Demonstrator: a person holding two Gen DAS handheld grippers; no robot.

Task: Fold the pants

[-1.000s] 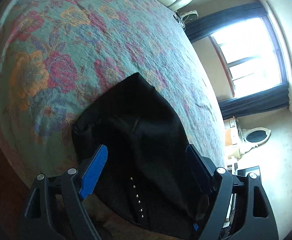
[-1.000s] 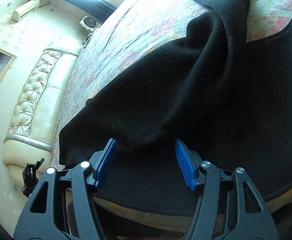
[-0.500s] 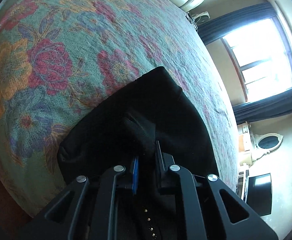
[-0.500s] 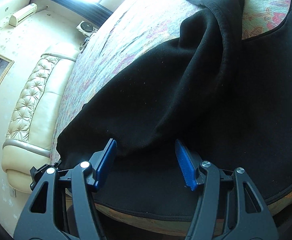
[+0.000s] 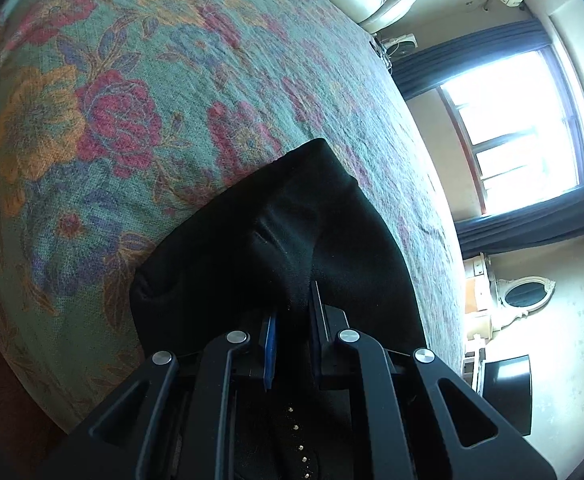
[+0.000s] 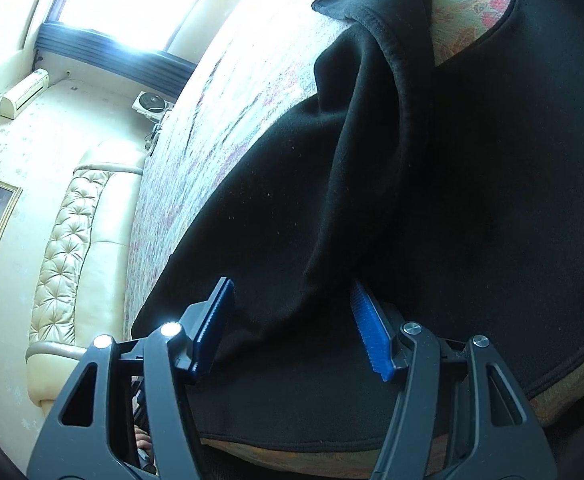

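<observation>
Black pants [image 5: 292, 220] lie on a floral bedspread [image 5: 131, 100], near the bed's front edge. My left gripper [image 5: 292, 312] is shut on a bunched ridge of the pants fabric, which rises into the pinch between the blue pads. A row of small studs shows on the cloth below the jaws. In the right wrist view the pants [image 6: 372, 180] spread wide, with a raised fold running away toward a hemmed end. My right gripper [image 6: 292, 308] straddles the near end of that fold. Its jaws are closing, with the fold between them and a gap still showing at the left pad.
The bed's front edge [image 6: 552, 400] runs just under both grippers. A cream tufted headboard [image 6: 67, 248] stands at the far end. A bright window with dark curtains [image 5: 512, 128] and a dresser with an oval mirror [image 5: 524, 292] are beyond the bed.
The left jaws went from wide open to shut on the pants fabric and sank closer to the bed. The right gripper rolled a little and its jaws narrowed slightly around the fold.
</observation>
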